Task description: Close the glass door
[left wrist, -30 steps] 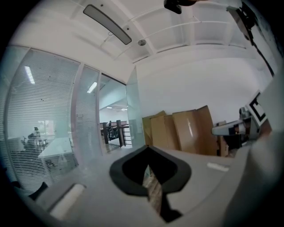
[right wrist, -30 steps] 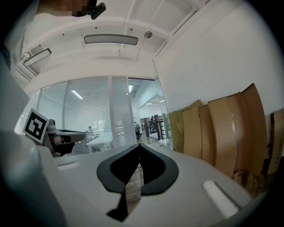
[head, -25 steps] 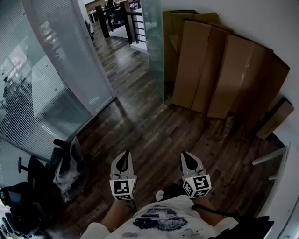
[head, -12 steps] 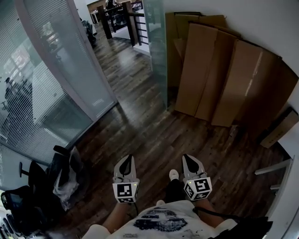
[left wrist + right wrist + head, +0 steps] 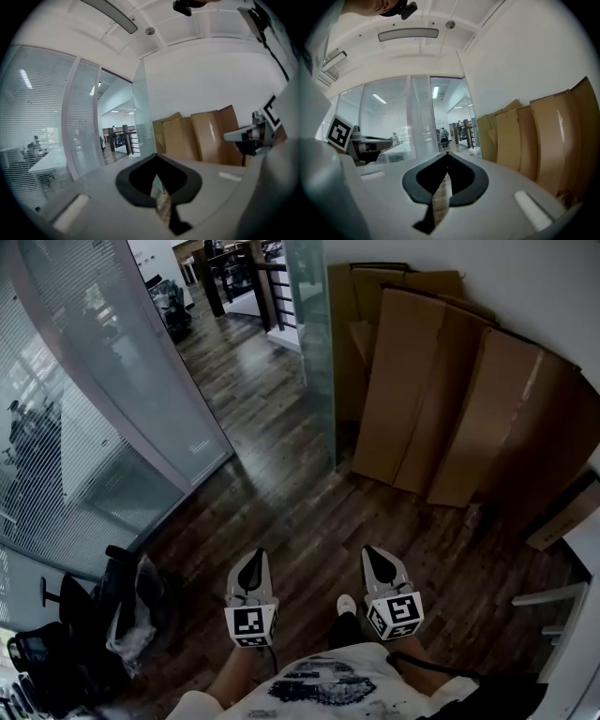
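While both tools point out over the wooden floor [image 5: 281, 493], a glass wall [image 5: 56, 446] with blinds runs along its left edge, with a chair [image 5: 56, 652] and a bag [image 5: 131, 606] at its foot. The left hand-held gripper [image 5: 251, 561] sits low in the head view, jaws pressed together, holding and touching nothing. The glass door [image 5: 309, 343] stands open well ahead, up and slightly right of this gripper, edge-on beside the doorway at the floor's far edge. The right hand-held gripper [image 5: 377, 554] is level with the left, jaws likewise pressed together and empty, with the door well apart, up and to its left. Cardboard [image 5: 441, 399] leans on the wall along the right edge.
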`<state>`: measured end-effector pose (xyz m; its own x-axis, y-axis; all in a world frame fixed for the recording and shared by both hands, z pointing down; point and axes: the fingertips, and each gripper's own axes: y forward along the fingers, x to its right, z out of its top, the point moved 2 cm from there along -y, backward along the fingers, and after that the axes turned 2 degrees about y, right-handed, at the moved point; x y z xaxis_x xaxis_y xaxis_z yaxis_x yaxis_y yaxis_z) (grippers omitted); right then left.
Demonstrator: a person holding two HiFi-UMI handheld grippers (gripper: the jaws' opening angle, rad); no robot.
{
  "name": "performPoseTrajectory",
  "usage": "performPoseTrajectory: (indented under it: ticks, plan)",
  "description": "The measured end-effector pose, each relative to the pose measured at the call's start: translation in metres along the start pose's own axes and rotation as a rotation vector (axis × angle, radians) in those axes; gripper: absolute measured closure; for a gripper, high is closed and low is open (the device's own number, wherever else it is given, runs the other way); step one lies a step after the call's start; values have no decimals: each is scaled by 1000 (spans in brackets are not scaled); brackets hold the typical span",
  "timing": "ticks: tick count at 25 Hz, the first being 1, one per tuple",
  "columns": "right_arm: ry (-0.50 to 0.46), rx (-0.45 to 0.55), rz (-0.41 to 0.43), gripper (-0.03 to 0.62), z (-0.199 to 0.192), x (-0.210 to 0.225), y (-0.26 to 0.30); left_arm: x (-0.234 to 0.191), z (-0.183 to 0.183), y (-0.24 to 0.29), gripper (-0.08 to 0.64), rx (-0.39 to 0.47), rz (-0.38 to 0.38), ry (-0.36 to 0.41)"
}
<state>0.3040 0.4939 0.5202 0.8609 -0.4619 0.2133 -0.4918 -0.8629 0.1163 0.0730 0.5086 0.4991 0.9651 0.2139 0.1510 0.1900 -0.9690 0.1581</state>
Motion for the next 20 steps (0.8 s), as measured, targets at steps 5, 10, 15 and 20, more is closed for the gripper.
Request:
performPoseTrajectory:
  ticks: [5, 10, 15, 20]
  plan:
    - [10, -11, 11, 584, 3, 18, 23, -1, 2, 26, 558, -13, 13, 11]
    - [11, -12, 25, 584, 10, 40, 45, -4, 6, 52, 558, -1, 44, 22]
    - [11, -8, 43, 584, 20, 59, 62, 1, 16, 75, 557, 2, 58, 8]
    - [-2, 1, 82, 584, 31, 73, 77, 8, 31, 93, 558, 0, 85, -10]
